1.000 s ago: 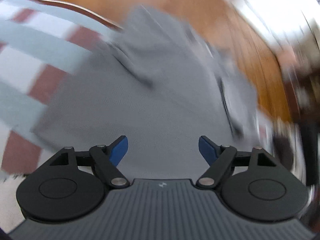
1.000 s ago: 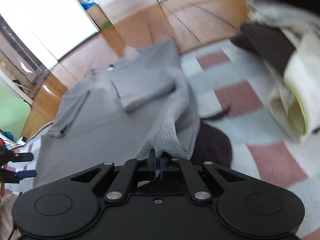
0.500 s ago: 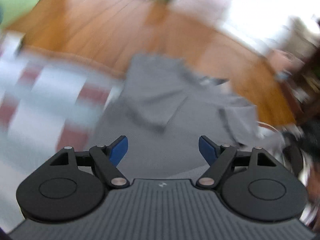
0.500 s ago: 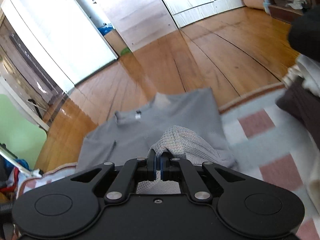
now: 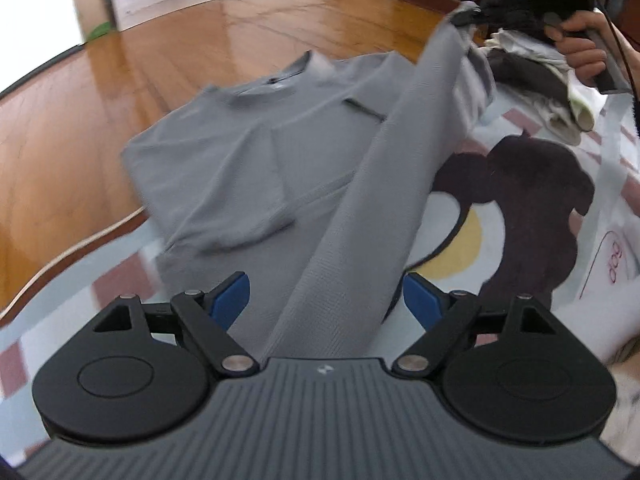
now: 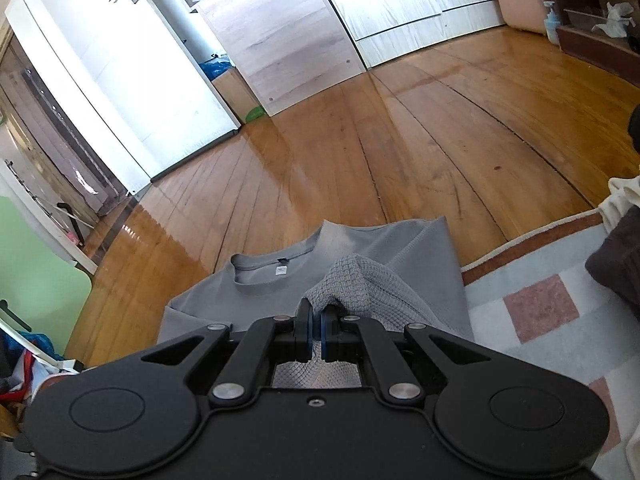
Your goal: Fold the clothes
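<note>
A grey T-shirt [image 5: 240, 152] lies on a rug, collar toward the wooden floor, one sleeve folded onto the body. My right gripper [image 6: 317, 330] is shut on a fold of the shirt's grey fabric [image 6: 360, 280] and holds it lifted; in the left wrist view it [image 5: 476, 16] shows at the top right with the fabric stretched up to it. That raised band of fabric [image 5: 372, 208] runs down between my left gripper's [image 5: 326, 300] open blue pads [image 5: 230, 298]. The shirt's collar and label [image 6: 282, 270] show ahead of the right gripper.
A checked rug with a dark bear figure [image 5: 532, 184] lies under the shirt. A pile of other clothes [image 5: 540, 76] sits at the right. Wooden floor [image 6: 360, 140] stretches ahead to white cabinets [image 6: 400, 0] and a door. A green surface [image 6: 36, 280] stands at the left.
My right gripper has lifted the held fabric up and toward the collar. My left gripper has swung so the raised fabric now runs between its open fingers.
</note>
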